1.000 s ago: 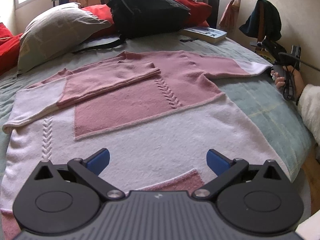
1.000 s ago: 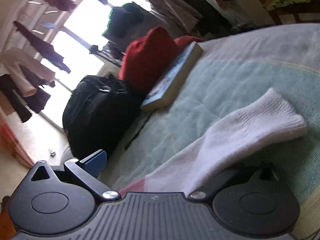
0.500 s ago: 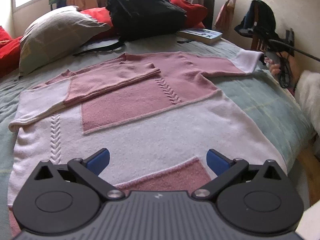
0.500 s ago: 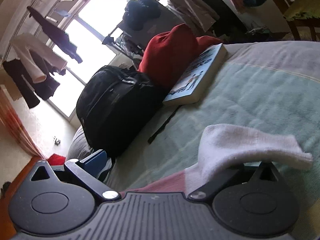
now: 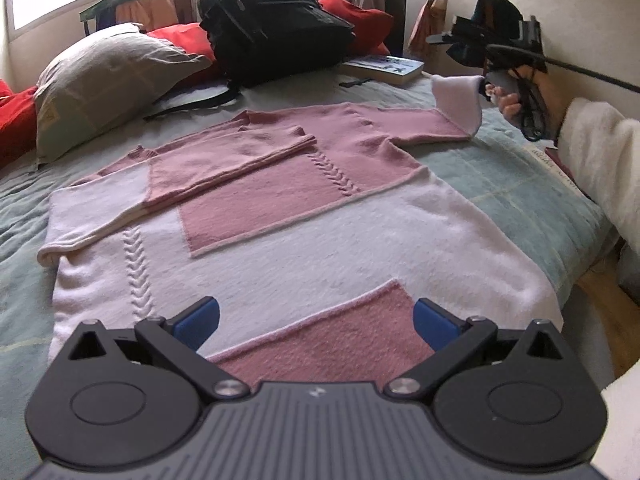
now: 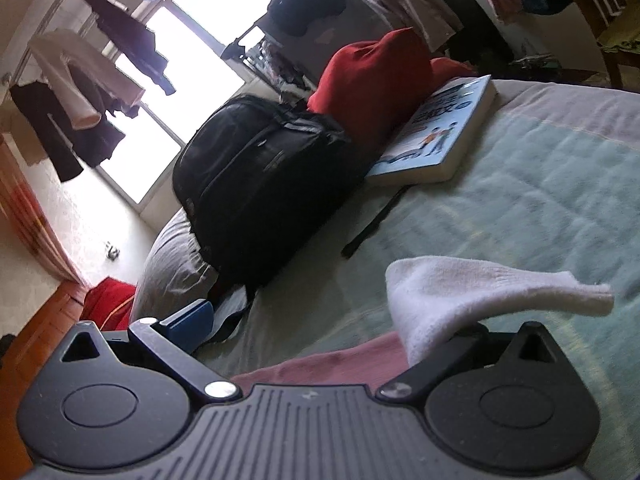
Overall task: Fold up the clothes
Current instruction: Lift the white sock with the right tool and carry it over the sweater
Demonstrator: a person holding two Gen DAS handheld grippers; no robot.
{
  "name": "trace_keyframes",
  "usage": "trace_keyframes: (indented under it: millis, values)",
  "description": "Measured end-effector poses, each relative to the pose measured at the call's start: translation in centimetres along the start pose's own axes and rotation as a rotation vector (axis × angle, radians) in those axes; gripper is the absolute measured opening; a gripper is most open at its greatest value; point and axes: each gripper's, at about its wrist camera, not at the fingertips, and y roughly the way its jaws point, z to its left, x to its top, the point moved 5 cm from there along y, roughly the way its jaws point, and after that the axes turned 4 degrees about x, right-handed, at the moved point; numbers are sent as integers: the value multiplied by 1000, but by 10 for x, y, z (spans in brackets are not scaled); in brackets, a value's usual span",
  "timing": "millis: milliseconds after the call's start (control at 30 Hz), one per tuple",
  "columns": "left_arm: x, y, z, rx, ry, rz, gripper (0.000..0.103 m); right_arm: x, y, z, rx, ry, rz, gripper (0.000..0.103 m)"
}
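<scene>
**Right sleeve cuff lifted off the bed**

A pink-and-white sweater [image 5: 304, 216] lies flat on the bed [image 5: 520, 184], its one sleeve [image 5: 224, 164] already folded across the chest. The left claw [image 5: 316, 320] hovers over the hem, its blue pads spread wide and gripping nothing. At the far edge, the right claw [image 6: 316, 316] carries the white cuff [image 6: 472, 292] of the other sleeve raised above the blanket. The cuff drapes over one finger and hides it, so whether that claw is clenched on it I cannot tell. A black backpack [image 5: 272, 20], a book [image 5: 384, 68] and a grey pillow [image 5: 108, 76] sit beyond the collar.
</scene>
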Motion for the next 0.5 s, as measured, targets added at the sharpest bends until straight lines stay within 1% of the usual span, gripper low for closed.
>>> trace_keyframes:
  millis: [200,500]
  values:
    - [-9,-10,3,-28,68,5,102,-12,17,42,11,-44,45,103]
    - [-22,-31,13,-63,113,-9,102,-38,43,93,15,-76,95,103]
